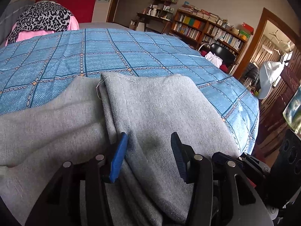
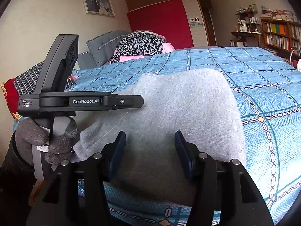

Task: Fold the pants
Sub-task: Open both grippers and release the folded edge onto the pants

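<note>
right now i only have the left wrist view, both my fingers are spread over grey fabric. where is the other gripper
Observer: The right gripper is open too, fingers spread over the grey pants near the bed's edge.
Operator: can you see my gripper from there
Observer: Yes, the left gripper sits to the left in the right wrist view, held side-on by a hand in a grey glove.
Operator: does the fabric lie flat on that side
Observer: No, it rises in a rounded hump on the blue checked bedspread.
Operator: what's behind my gripper
Observer: A framed photo on the wall, and a plaid cushion beside the bed.
</note>
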`<state>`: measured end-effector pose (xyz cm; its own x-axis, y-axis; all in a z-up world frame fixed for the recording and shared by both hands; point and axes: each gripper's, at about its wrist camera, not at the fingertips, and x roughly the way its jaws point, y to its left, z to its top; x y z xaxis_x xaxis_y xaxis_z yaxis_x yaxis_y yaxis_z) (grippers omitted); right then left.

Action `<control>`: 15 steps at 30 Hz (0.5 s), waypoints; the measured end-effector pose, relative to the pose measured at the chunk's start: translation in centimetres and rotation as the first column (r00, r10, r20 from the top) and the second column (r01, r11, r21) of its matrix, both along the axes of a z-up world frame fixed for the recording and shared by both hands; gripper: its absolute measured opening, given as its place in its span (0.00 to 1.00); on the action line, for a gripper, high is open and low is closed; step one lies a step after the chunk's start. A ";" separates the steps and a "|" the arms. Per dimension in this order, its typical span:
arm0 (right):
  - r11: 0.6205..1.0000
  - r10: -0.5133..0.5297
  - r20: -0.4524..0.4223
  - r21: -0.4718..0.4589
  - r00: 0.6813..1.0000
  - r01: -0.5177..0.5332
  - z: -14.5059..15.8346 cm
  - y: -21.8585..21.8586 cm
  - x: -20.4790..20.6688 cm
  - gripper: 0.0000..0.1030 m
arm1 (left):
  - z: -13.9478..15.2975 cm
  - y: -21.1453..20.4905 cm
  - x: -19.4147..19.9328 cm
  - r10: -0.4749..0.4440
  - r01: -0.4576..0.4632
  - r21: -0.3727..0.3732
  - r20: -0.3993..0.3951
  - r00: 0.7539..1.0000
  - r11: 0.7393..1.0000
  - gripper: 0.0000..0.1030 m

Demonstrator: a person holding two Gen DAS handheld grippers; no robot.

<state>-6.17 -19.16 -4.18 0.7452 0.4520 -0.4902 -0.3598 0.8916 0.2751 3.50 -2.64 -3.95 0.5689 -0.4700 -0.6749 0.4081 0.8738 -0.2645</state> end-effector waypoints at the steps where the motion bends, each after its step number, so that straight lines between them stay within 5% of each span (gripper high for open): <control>1: 1.000 -0.012 0.003 0.005 1.000 0.012 0.1 -0.5 -0.2 0.54 | 0.2 0.0 -0.1 -0.002 0.002 0.000 0.001 1.000 1.000 0.54; 15: 0.973 -0.228 0.002 0.028 0.974 0.228 -0.2 -6.9 -1.7 0.54 | 2.7 -1.8 -0.9 -0.020 0.020 0.006 0.030 0.999 1.000 0.62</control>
